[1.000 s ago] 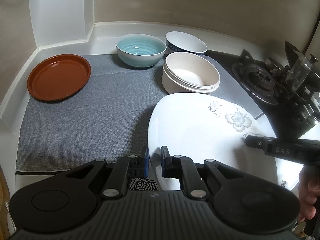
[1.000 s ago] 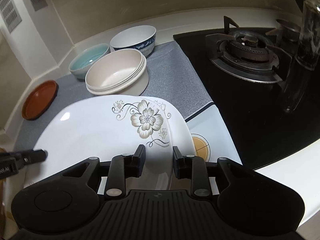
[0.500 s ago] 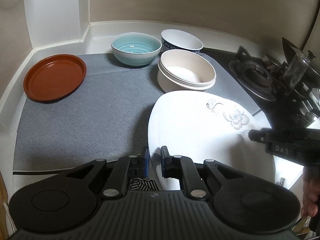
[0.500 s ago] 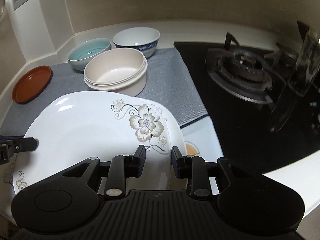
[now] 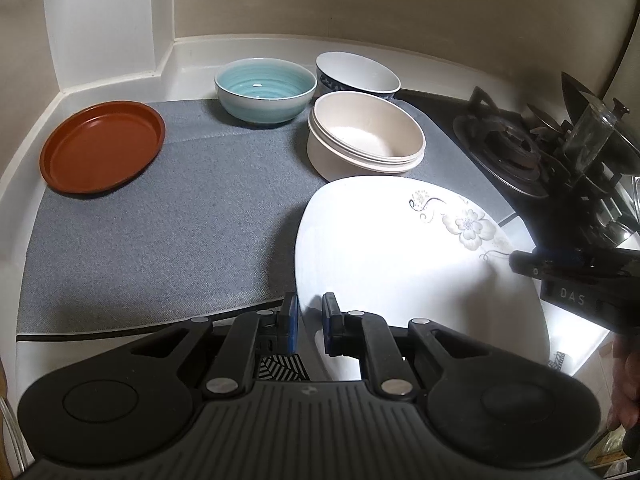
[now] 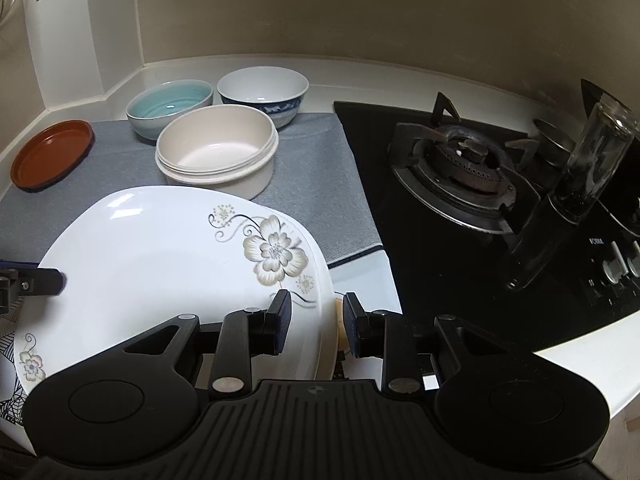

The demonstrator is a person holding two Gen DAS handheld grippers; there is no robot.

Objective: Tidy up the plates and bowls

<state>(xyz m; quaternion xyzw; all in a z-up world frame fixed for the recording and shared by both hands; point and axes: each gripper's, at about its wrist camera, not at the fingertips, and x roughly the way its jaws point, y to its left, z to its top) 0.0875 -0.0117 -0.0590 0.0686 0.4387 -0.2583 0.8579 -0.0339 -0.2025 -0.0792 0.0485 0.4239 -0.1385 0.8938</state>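
Note:
A large white plate with a flower print (image 5: 400, 264) (image 6: 168, 264) is held between both grippers above the counter's front edge. My left gripper (image 5: 310, 320) is shut on its left rim. My right gripper (image 6: 314, 322) is shut on its right rim. On the grey mat (image 5: 160, 240) stand a brown plate (image 5: 102, 146) (image 6: 50, 154) at far left, a teal bowl (image 5: 264, 90) (image 6: 170, 108), a white bowl with blue pattern (image 5: 358, 76) (image 6: 264, 92), and stacked cream bowls (image 5: 366, 136) (image 6: 218, 150).
A black gas hob (image 6: 460, 160) with a burner lies to the right of the mat. A glass jar (image 6: 592, 160) stands on it. White walls close the counter at the back and left. A patterned cloth (image 6: 12, 344) lies under the plate.
Both grippers have lifted the white plate and carried it slightly back from the bowls; the grips are unchanged.

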